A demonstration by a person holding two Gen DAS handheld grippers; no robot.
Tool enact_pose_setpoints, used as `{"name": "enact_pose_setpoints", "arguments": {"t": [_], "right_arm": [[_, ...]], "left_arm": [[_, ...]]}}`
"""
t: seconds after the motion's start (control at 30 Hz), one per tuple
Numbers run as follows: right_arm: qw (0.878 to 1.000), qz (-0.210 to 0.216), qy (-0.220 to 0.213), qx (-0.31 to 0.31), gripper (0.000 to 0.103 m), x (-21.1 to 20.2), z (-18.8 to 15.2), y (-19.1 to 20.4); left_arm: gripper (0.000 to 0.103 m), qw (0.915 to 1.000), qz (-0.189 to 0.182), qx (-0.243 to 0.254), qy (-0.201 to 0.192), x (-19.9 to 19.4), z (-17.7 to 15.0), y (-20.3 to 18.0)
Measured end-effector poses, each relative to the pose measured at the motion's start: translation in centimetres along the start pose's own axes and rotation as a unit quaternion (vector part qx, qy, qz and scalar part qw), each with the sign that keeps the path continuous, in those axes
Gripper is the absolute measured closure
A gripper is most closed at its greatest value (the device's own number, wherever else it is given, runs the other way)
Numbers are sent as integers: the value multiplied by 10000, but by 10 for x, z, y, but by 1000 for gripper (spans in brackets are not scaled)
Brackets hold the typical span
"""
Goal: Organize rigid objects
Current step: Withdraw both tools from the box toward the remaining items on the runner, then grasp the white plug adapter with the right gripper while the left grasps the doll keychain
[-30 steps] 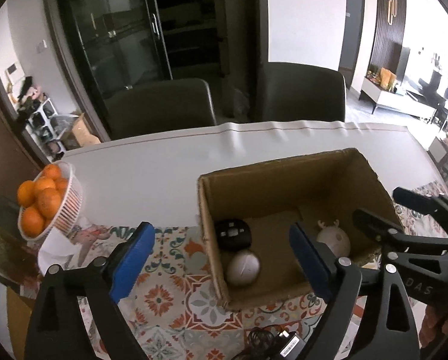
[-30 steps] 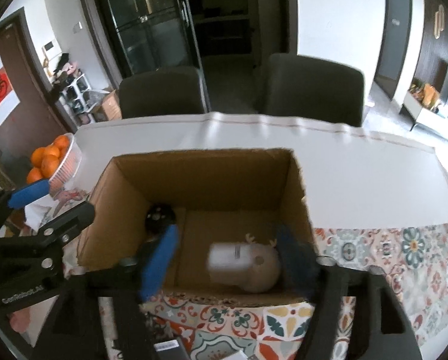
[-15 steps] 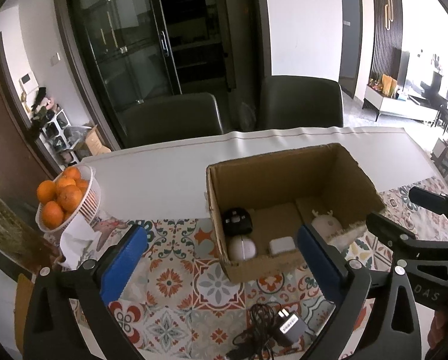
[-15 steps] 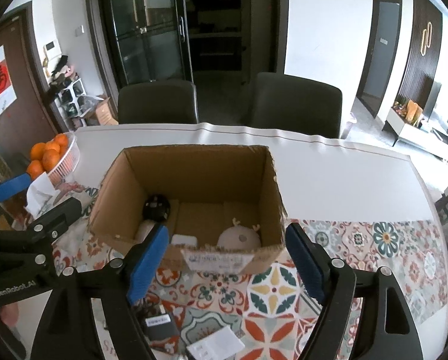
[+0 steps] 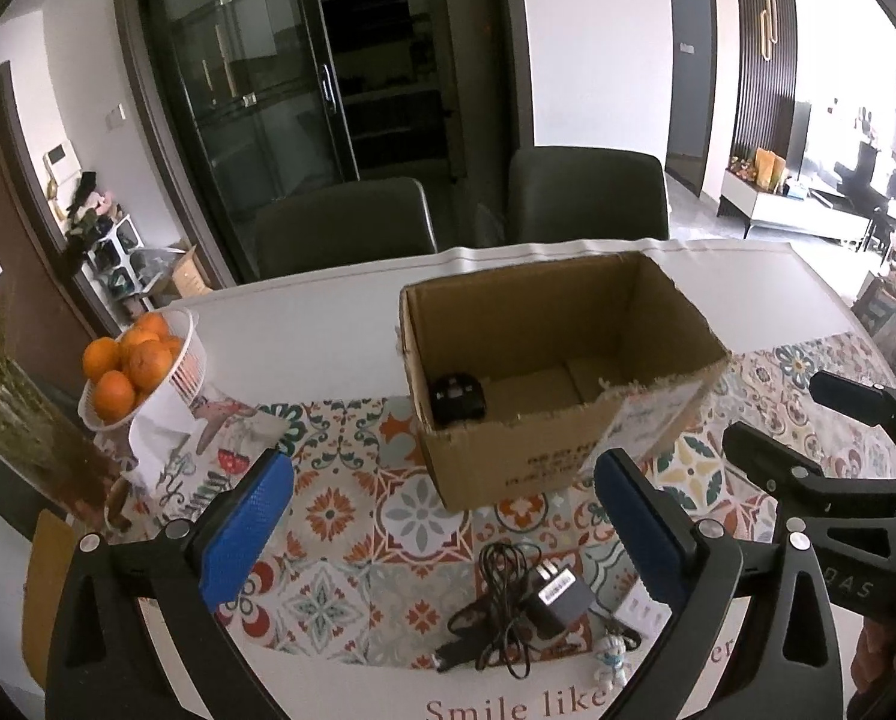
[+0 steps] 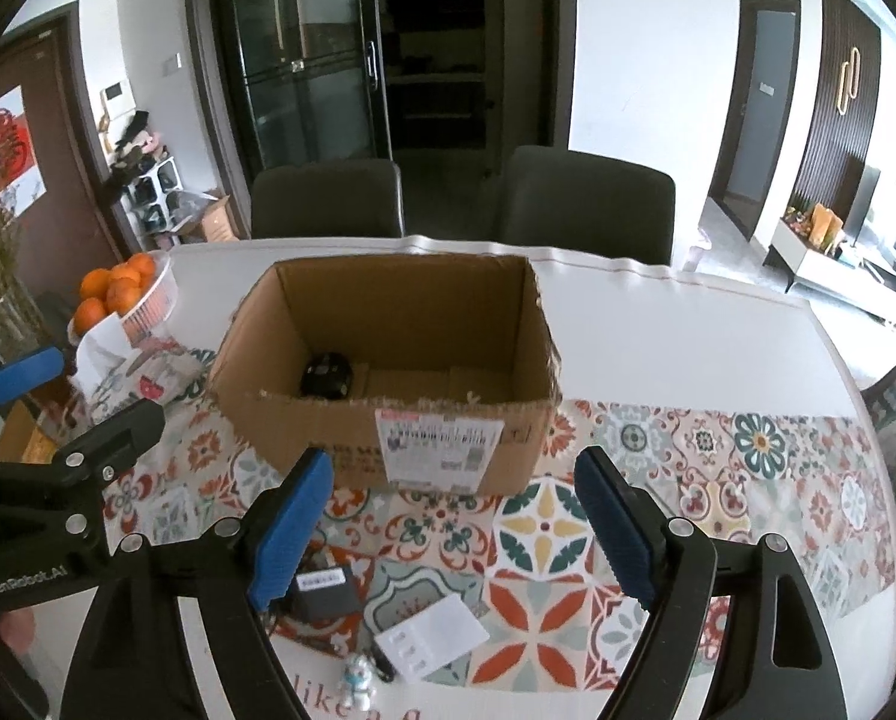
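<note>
An open cardboard box point(image 5: 568, 462) point(image 6: 448, 450) stands on the patterned table runner. A black round device point(image 5: 455, 397) point(image 6: 326, 374) shows inside it; the near wall hides the rest of its contents. In front of the box lie a black power adapter with a coiled cable point(image 5: 547, 597) point(image 6: 323, 591), a small white box point(image 5: 643, 606) point(image 6: 429, 636) and a little white-blue figurine point(image 5: 613, 663) point(image 6: 357, 681). My left gripper point(image 5: 441, 531) is open and empty above the adapter. My right gripper point(image 6: 454, 531) is open and empty just in front of the box.
A white basket of oranges point(image 5: 138, 369) point(image 6: 120, 294) stands at the table's left, with paper packets point(image 5: 159, 438) beside it. A vase of dry stems point(image 5: 3, 396) is at the far left. Two dark chairs point(image 5: 345, 228) stand behind the table.
Both grippers have pulled back and away from the box. A white item left the right gripper and landed in the box. The adapter, white box and figurine have come into view.
</note>
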State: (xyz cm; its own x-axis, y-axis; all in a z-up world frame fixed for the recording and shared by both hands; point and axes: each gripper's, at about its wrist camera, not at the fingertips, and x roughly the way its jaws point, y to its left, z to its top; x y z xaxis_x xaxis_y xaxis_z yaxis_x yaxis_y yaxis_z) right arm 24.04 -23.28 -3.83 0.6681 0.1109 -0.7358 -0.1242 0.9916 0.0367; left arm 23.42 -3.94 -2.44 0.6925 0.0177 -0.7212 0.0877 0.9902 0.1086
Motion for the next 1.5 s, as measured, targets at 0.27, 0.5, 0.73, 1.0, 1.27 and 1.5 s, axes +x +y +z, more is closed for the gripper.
{"name": "enact_pose_setpoints", "arguments": {"t": [0.27, 0.5, 0.73, 1.0, 1.27, 1.5], "right_arm": [[9996, 148, 226, 23, 20, 5, -25, 0], [9986, 245, 474, -27, 20, 15, -45, 0], [9966, 361, 743, -59, 20, 26, -65, 1], [9927, 474, 1088, -202, 20, 43, -87, 5], [9882, 555, 1376, -383, 20, 63, -106, 12], [9842, 625, 1604, -411, 20, 85, -118, 16]], "left_arm": [[1, 9994, -39, -87, 325, 4, -24, -7], [1, 9984, -68, -118, 555, 10, -45, -11], [1, 9967, -34, -183, 790, 17, -66, -14], [1, 9930, 76, -374, 1114, 29, -94, -13], [1, 9867, 141, -568, 1517, 43, -123, -10], [1, 9836, 294, -581, 1681, 55, -134, -9]]}}
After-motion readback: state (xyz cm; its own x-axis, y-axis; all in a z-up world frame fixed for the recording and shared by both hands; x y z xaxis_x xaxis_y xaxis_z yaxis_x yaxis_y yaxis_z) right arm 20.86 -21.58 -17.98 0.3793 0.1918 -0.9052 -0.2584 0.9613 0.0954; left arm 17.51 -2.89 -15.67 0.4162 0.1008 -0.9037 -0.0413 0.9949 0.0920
